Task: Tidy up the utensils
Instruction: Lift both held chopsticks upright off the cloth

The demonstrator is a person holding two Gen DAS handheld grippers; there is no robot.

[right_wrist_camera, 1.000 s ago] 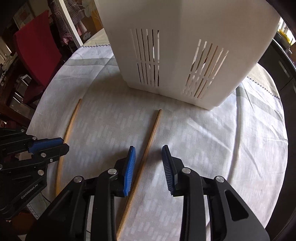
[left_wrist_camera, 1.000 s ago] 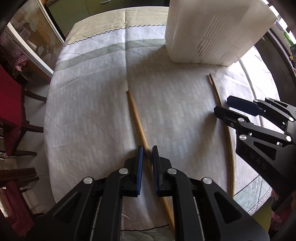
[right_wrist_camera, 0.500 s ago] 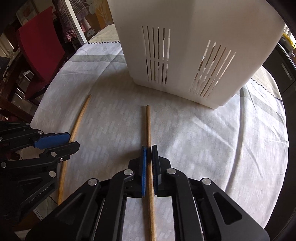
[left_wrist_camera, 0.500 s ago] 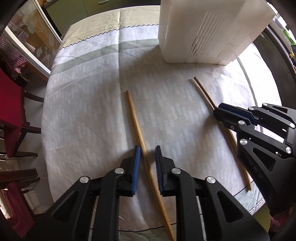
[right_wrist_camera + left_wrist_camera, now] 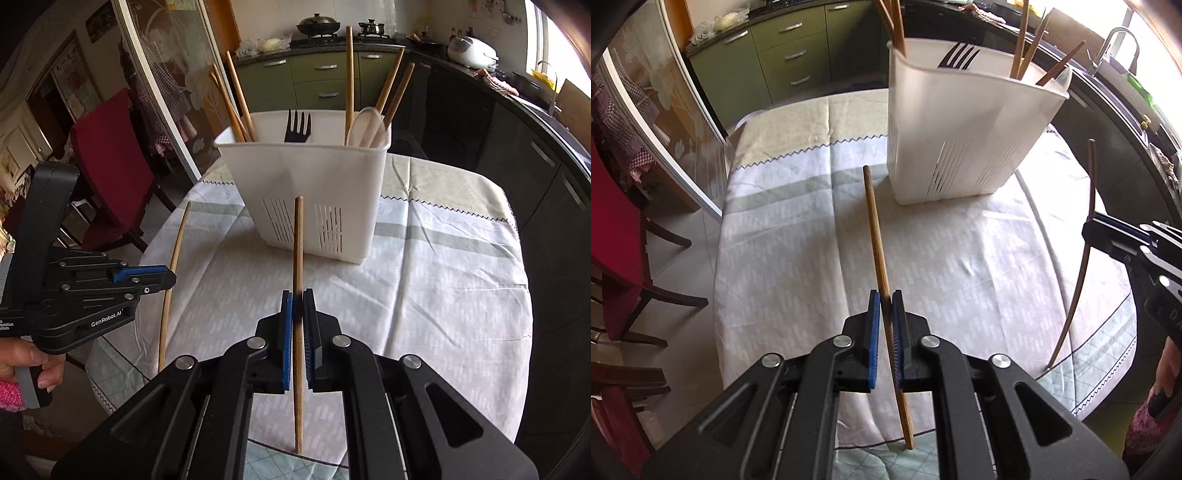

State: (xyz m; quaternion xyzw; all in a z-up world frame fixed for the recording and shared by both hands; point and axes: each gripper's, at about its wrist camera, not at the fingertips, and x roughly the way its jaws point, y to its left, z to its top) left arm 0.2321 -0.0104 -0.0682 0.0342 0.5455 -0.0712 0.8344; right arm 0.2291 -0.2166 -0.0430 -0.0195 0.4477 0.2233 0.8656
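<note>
While each gripper pinches one wooden chopstick near its middle, both sticks hang clear of the tabletop [image 5: 443, 288], which is covered by a pale patterned cloth. The left gripper [image 5: 885, 306] has its blue fingers [image 5: 873, 332] closed tight on the left chopstick [image 5: 874, 229], whose far tip points toward the lower left corner of the white utensil holder [image 5: 960, 122]. The right gripper [image 5: 297, 306] is likewise clamped on the right chopstick [image 5: 297, 243], aimed at the slotted front wall of the holder. That holder stands on the far part of the cloth and already carries several chopsticks, a black fork [image 5: 297, 125] and a pale spoon [image 5: 365, 127].

The likely risk is rotation: a thin round stick held at one narrow point could swivel between the pads as it is tipped upright. A low tip may also strike the holder's wall or rim and push the light plastic holder along the cloth. Crowded sticks inside could deflect an incoming tip, and the two grippers might collide above the opening.
</note>
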